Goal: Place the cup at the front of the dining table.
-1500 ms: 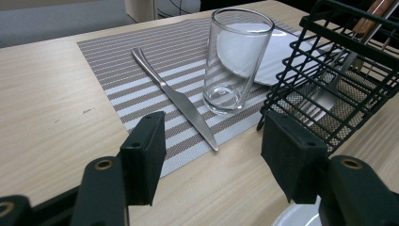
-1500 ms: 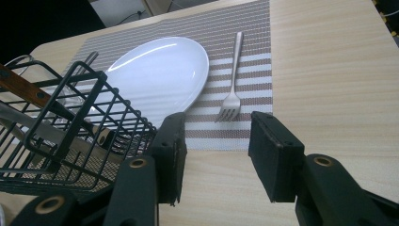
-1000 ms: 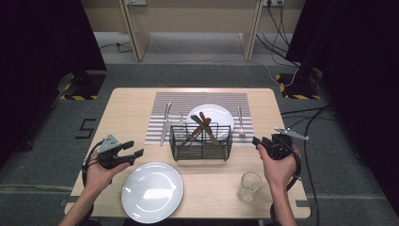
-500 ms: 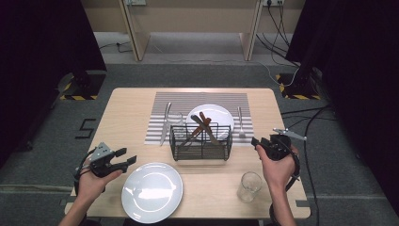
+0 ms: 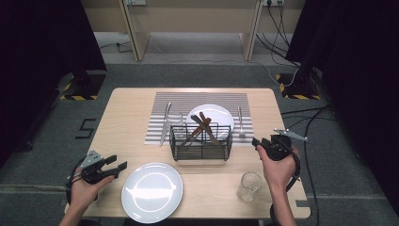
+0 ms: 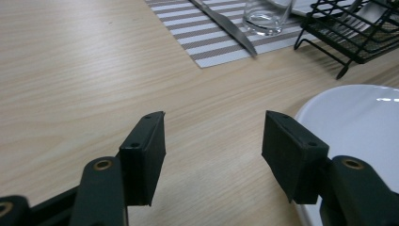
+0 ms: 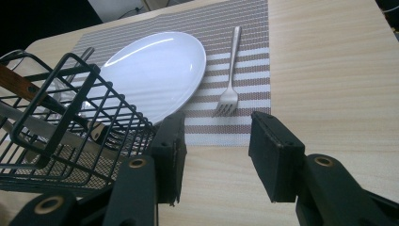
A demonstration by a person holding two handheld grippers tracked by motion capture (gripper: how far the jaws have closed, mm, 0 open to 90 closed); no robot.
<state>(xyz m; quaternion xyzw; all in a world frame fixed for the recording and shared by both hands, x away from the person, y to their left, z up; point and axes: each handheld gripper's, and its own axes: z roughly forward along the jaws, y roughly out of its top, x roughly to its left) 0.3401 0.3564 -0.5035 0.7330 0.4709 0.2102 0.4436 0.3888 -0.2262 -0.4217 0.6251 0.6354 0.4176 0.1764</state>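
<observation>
Pale woodgrain table: my left gripper gapes empty beside the glossy round plate near the front edge; right gripper open by the wire basket.

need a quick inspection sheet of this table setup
surface: wooden table with striped mat
job's things: white plate at front edge, beside left gripper
clutter: wire basket holding utensils, second plate, knife, fork, two glasses
grippers: left open, empty, near the plate's rim; right gripper open, empty, beside basket
cables: one from each gripper; more on floor
surroundings: grey floor, dark curtains
</observation>
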